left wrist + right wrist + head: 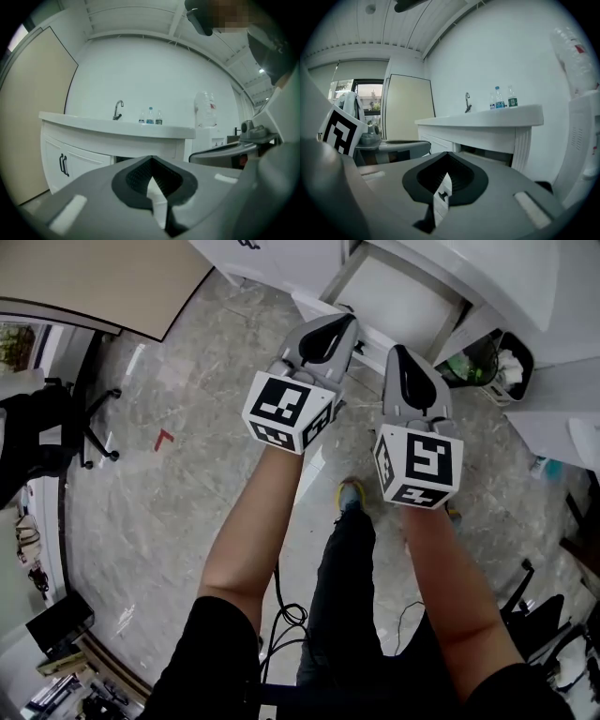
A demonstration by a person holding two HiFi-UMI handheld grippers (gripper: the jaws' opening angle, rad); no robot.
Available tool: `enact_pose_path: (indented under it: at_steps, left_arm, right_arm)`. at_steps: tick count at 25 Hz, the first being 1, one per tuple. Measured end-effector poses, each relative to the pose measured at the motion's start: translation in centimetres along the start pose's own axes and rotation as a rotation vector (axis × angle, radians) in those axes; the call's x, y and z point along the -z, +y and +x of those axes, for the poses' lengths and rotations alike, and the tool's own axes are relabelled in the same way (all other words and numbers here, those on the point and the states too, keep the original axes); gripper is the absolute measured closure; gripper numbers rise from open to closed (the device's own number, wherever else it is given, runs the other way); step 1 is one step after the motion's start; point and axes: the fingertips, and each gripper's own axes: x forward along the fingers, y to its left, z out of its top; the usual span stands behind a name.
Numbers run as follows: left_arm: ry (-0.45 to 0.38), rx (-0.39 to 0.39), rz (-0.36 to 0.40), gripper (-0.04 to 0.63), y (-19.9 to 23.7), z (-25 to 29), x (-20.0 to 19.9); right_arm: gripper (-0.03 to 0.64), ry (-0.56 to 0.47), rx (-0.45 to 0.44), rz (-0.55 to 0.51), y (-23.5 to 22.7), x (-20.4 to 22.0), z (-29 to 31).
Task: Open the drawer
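In the head view a white drawer (398, 296) stands pulled out of the white cabinet at the top. Both grippers hover over the floor in front of it, held side by side and pointing at it. My left gripper (343, 321) is shut and holds nothing; its tips lie near the drawer's front edge. My right gripper (397, 351) is also shut and empty, just short of the drawer front. In the left gripper view the left gripper (151, 164) shows a white sliver between its pads. The right gripper (447, 159) frames a white front with a small dark handle (444, 194).
A worktop (117, 125) carries a tap (118, 110) and small bottles (150, 116), with a large water jug (206, 110) to the right. A waste bin (497, 362) stands right of the drawer. An office chair (56, 427) is far left. Cables (286, 615) lie by the person's shoe (350, 493).
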Motion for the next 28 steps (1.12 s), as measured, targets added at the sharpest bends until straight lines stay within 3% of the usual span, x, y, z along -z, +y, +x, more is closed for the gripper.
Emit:
enact_pose_path:
  at_steps: [8,12,14,20,28]
  left_arm:
    - [-0.046,-0.039,0.036,0.586,0.4,-1.8,-13.0]
    - [-0.058,-0.058,0.075,0.586,-0.9,-3.6,-18.4]
    - [-0.06,-0.069,0.06,0.586,-1.9,-4.8,-20.5]
    - [-0.064,-0.067,0.018,0.586,-4.8,-7.1,-24.9]
    - [-0.039,-0.025,0.027,0.586,-6.5,-6.3,-26.4]
  right_arm:
    - [0.595,-0.028,0.015,0.005,0.2,-11.0,-0.9]
    - [0.597,-0.042,0.012,-0.012,0.4,-16.2,-3.2]
    - [0.597,-0.046,0.012,-0.021,0.5,-18.5,-4.8]
    - [0.597,-0.063,0.015,-0.029,0.4,-23.5,-8.6]
    - [0.597,-0.043,0.039,-0.019,-0.1,-24.8,-10.1]
